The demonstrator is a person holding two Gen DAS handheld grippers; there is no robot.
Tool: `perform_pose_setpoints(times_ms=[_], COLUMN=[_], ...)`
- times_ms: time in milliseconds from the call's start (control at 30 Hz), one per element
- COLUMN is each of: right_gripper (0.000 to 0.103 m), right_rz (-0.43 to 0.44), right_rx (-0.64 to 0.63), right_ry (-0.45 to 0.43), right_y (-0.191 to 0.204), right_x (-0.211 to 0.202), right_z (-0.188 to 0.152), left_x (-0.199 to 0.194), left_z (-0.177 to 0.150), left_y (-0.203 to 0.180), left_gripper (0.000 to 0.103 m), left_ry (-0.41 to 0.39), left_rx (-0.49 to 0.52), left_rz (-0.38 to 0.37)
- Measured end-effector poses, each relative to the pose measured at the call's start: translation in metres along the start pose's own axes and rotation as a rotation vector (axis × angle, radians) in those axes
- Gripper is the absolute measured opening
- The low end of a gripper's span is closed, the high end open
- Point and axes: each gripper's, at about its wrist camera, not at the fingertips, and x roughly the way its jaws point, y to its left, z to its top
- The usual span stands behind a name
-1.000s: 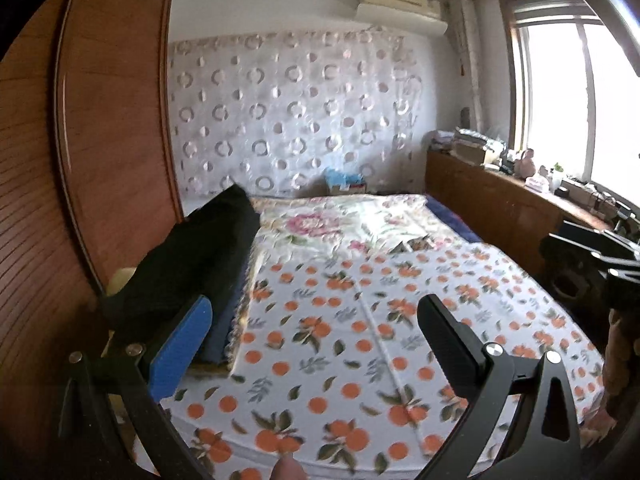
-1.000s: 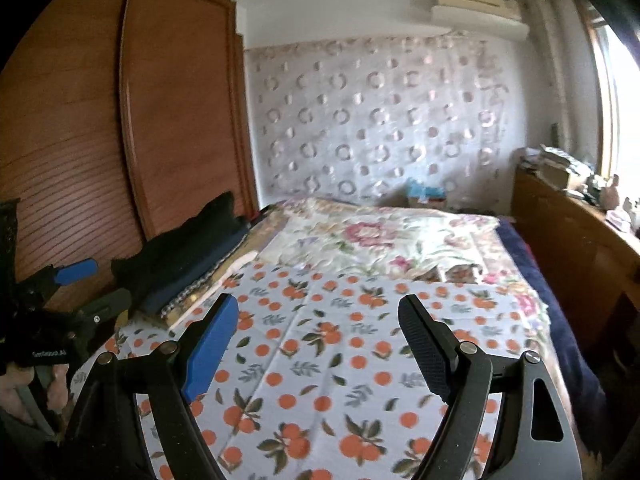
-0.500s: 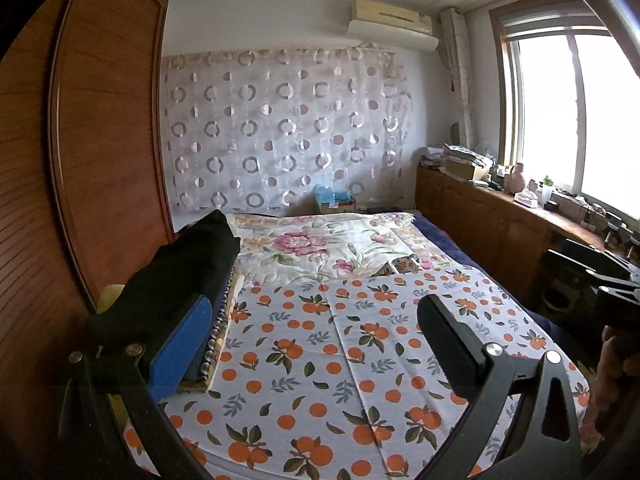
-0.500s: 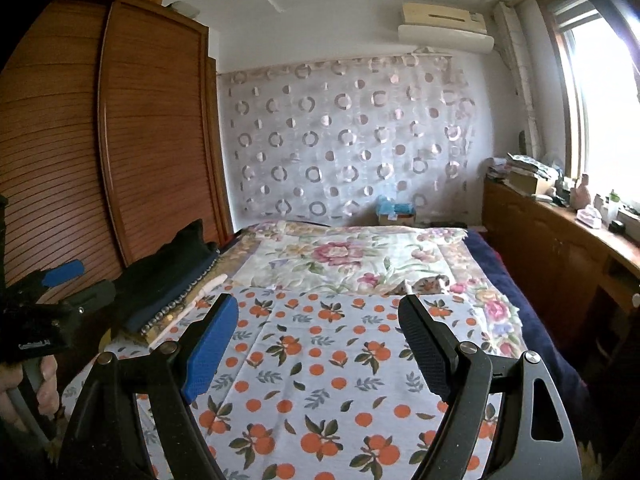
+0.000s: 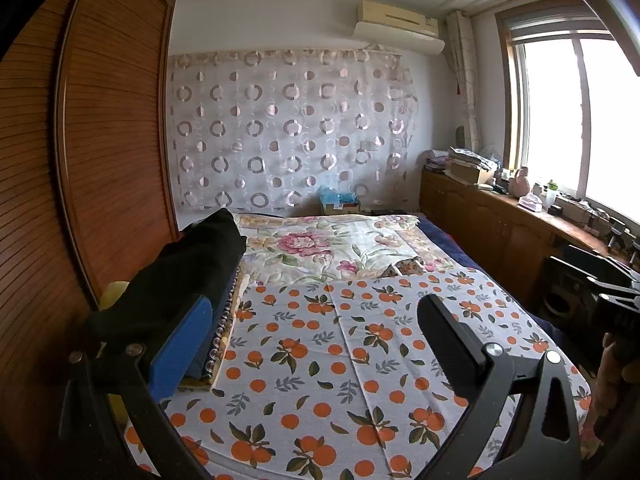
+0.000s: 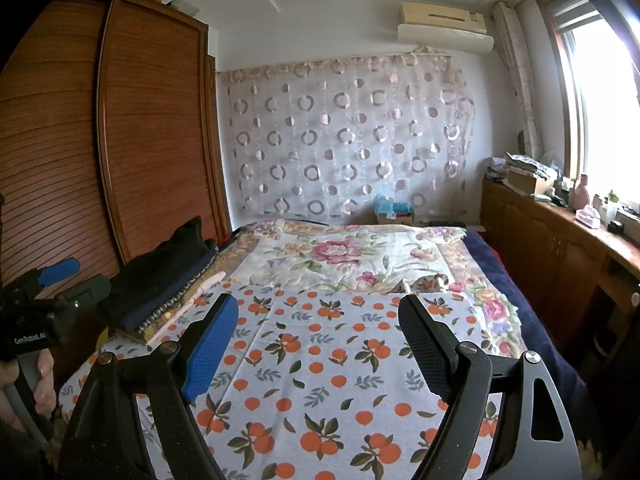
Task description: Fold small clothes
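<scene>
1. The bed fills the lower half of both views, spread with an orange-printed sheet that lies flat, with a floral quilt beyond it. Over the last second both cameras have tilted up: the ceiling and the air conditioner at the upper right now show far more, and the sheet fills less of the frame. You have raised both tools away from the bed.

2. The wardrobe runs down the left of the frame, unchanged.

3. The task's clothes sit as a dark stack at the left edge of the bed, against the wardrobe: a black garment on top, with lighter layers under it. The stack looks squared off, and it has not moved across the three moments.

4. No loose garment lies on the open sheet. That fits either a folded pile put aside or a pile you draw from; these views do not settle which.

5. Your left gripper has its jaws wide apart with nothing between them.

6. Your right gripper is the same, spread wide and empty. Neither has changed its spread.
</scene>
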Motion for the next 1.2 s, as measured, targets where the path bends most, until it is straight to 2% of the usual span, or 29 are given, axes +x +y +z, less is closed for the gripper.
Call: perform_pose_setpoints(times_ms=[1200], right_gripper=[0.084], right_rz=[-0.001], right_rx=[-0.005], right_ry=[0.003], right_y=[-0.013], right_x=[0.004], right_z=[0.002], left_x=[-0.004], left_z=[-0.001], left_y=[0.000], left_gripper=[0.103], left_ry=[-0.005], left_rx=[-0.007], left_rz=[0.002])
